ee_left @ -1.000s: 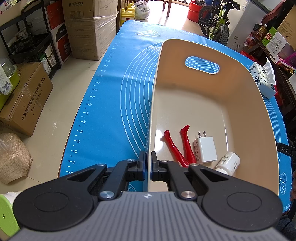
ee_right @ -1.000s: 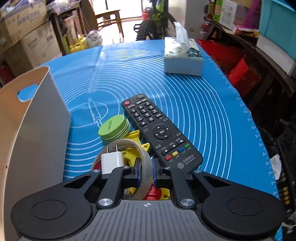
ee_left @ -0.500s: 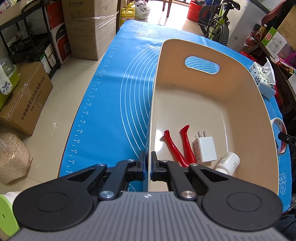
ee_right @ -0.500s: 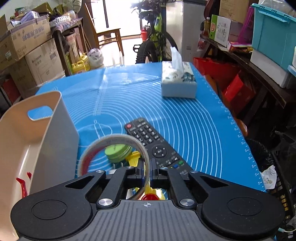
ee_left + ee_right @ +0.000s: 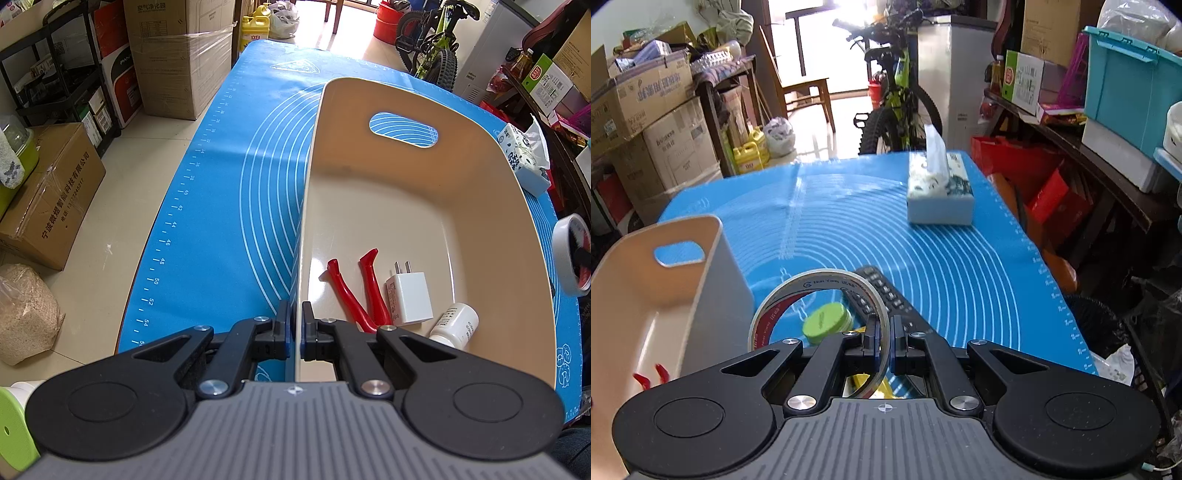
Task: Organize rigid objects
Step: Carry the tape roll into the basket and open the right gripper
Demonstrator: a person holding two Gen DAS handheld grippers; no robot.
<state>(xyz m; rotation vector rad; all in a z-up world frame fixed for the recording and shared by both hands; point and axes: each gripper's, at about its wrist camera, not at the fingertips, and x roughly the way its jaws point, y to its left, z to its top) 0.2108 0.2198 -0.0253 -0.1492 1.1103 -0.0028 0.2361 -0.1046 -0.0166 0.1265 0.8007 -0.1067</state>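
Observation:
My left gripper (image 5: pixel 296 325) is shut on the near left rim of the beige bin (image 5: pixel 406 206). In the bin lie red-handled pliers (image 5: pixel 351 291), a white charger (image 5: pixel 409 297) and a small white bottle (image 5: pixel 456 325). My right gripper (image 5: pixel 885 341) is shut on a roll of clear tape (image 5: pixel 798 295) and holds it up above the mat, to the right of the bin (image 5: pixel 646 295). The tape also shows at the right edge of the left wrist view (image 5: pixel 570 254). Below it lie a green round tin (image 5: pixel 827 321), a black remote (image 5: pixel 886 295) and a yellow toy (image 5: pixel 862 380).
A blue baking mat (image 5: pixel 960 266) covers the table. A tissue box (image 5: pixel 940 194) stands at the far right of the mat. Cardboard boxes (image 5: pixel 48 192), a bicycle (image 5: pixel 897 92) and cluttered shelves surround the table.
My right gripper has lifted the tape roll off the pile and risen well above the mat. The left gripper has stayed on the bin rim.

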